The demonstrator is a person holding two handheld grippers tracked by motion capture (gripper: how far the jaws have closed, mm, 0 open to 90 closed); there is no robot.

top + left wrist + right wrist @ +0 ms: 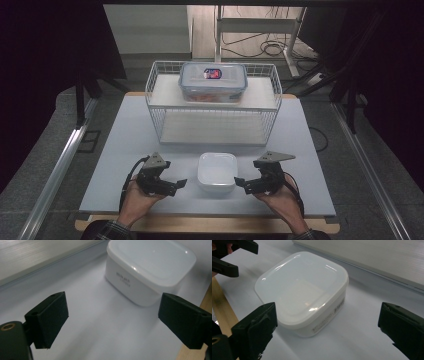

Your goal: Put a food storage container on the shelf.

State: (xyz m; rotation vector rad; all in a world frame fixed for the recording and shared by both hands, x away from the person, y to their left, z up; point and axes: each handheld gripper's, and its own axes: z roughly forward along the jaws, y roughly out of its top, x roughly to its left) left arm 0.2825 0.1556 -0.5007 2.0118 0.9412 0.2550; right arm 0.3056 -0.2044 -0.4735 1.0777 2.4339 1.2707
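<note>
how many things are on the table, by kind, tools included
white container: 1
clear lidded box: 1
wire rack: 1
tools: 2, the left tool and the right tool
total: 5

I make out a short line of grey print on the side wall of the white container, too blurred to read; its other side carries a small label of fine print, equally illegible; the clear lidded box bears a red-and-blue sticker, wording indistinct.
</note>
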